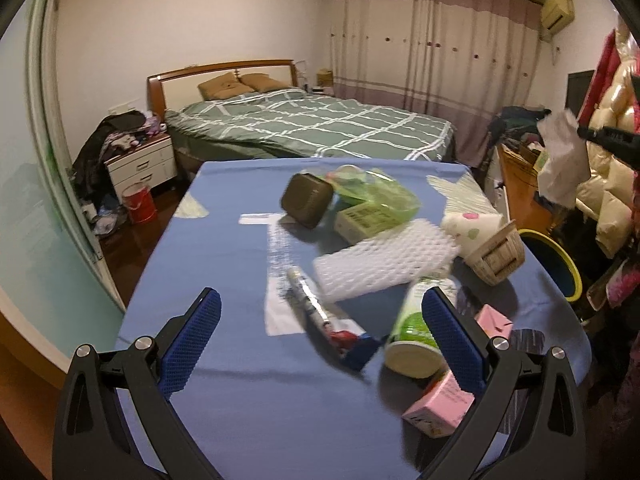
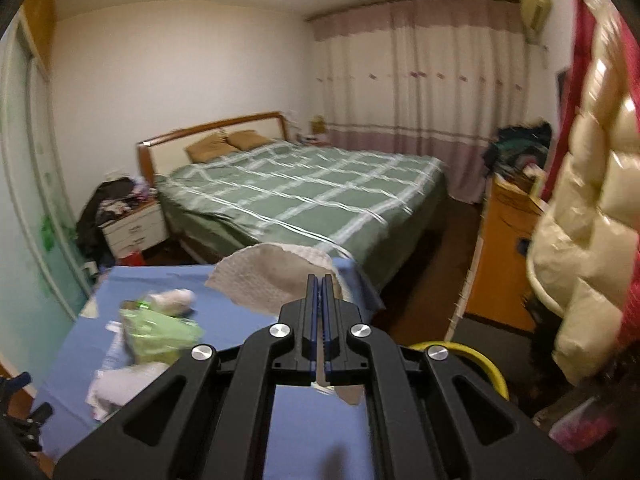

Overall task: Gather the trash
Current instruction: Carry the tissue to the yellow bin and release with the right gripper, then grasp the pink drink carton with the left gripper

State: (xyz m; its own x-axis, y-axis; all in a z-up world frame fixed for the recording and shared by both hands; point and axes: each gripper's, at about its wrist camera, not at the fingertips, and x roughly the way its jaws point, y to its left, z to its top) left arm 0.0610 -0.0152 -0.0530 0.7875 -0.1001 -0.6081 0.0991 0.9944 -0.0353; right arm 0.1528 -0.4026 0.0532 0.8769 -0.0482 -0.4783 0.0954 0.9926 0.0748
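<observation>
My left gripper point(image 1: 320, 332) is open and empty above the blue table point(image 1: 224, 264), just short of a toothpaste tube point(image 1: 320, 316) and a green-and-white cup lying on its side point(image 1: 416, 336). White foam netting point(image 1: 384, 264), a brown case point(image 1: 306, 199), green plastic packaging point(image 1: 380, 194), pink cartons point(image 1: 440, 404) and a paper cup point(image 1: 478, 234) lie beyond. My right gripper point(image 2: 319, 280) is shut on a white paper towel point(image 2: 272, 276), held up above the table's right edge; the towel point(image 1: 560, 160) also shows in the left wrist view. A yellow-rimmed bin point(image 2: 476, 356) stands below and to the right of it.
The bin point(image 1: 556, 264) stands by the table's right side. A bed point(image 1: 320, 128) lies beyond the table. A nightstand point(image 1: 140, 164) and a red bucket point(image 1: 138, 202) stand at the left. Hanging jackets point(image 2: 580, 220) and a wooden cabinet point(image 2: 504, 248) crowd the right.
</observation>
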